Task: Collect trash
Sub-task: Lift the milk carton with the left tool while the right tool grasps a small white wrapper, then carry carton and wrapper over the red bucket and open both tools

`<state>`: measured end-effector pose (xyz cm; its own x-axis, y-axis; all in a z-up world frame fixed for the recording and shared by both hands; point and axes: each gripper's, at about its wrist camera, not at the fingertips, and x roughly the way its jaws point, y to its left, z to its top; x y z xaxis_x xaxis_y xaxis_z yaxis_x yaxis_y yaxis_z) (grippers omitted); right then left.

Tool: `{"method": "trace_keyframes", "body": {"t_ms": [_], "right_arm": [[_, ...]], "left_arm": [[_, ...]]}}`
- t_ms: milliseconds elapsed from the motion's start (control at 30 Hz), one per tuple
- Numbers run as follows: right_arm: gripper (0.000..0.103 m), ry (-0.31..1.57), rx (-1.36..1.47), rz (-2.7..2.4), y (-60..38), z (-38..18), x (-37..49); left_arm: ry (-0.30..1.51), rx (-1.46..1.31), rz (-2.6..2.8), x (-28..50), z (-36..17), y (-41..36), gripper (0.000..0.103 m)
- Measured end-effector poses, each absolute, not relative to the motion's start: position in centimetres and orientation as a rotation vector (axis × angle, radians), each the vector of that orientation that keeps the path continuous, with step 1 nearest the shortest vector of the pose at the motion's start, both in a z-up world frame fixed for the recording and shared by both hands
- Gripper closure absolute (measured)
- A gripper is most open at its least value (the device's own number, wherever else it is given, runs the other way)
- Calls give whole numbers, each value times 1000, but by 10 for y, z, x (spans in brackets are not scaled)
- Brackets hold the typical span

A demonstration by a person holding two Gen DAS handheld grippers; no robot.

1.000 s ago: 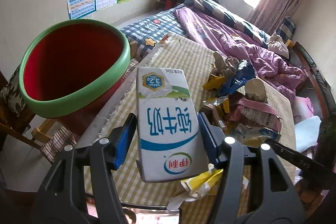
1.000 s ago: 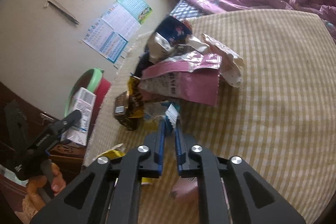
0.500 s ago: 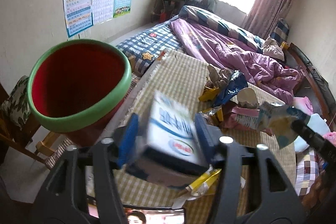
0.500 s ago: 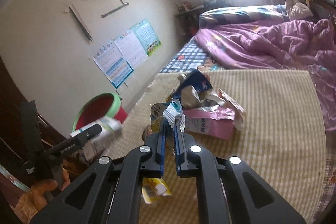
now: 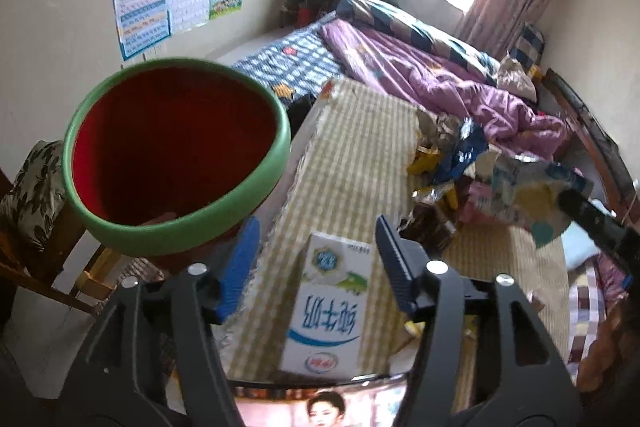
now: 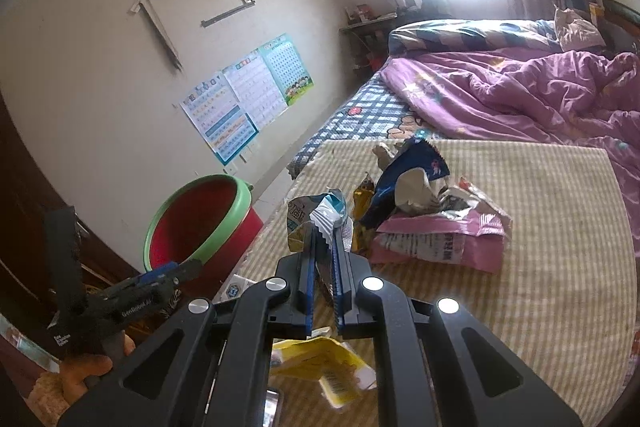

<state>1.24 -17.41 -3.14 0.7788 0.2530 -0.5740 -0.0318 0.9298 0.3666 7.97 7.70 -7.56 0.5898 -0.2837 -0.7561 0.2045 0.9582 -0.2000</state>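
Note:
A white milk carton (image 5: 332, 311) lies flat on the checked tablecloth (image 5: 352, 147), between the jaws of my left gripper (image 5: 316, 227). Those jaws are opening and their pads stand clear of the carton's sides. Just left of that gripper is a red bucket with a green rim (image 5: 180, 227). My right gripper (image 6: 324, 235) is shut on a crumpled blue and silver wrapper (image 6: 328, 211), held above the table. In the right wrist view the left gripper (image 6: 176, 271) hovers beside the bucket (image 6: 236, 211), with a corner of the carton (image 6: 236, 289) under it.
A heap of snack bags and wrappers (image 6: 420, 211), with a pink bag (image 6: 440, 239), lies mid-table. A yellow wrapper (image 6: 320, 363) lies near the front edge. Behind the table is a bed with a purple quilt (image 5: 460, 83). Left of the bucket is a cushioned wooden chair (image 5: 32, 195).
The left gripper held the carton upright, then the carton tipped and slipped out as the jaws widened; it now lies on the cloth. The right gripper lifted the wrapper off the heap.

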Motion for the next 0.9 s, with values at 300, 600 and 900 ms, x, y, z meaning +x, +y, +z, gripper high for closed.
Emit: {"method": "trace_keyframes", "body": {"t_ms": [300,600,900], "right_arm": [[95,702,379,137,-170,-44,14],[95,698,357,145,-163,-41,16],[95,673,327,204,-133,-31,33]], "left_arm": [[1054,74,-335,71,-129,53,29],[1053,58,-332,68,-138,58,52],[813,-11,-244,71,-61,102,52]]}}
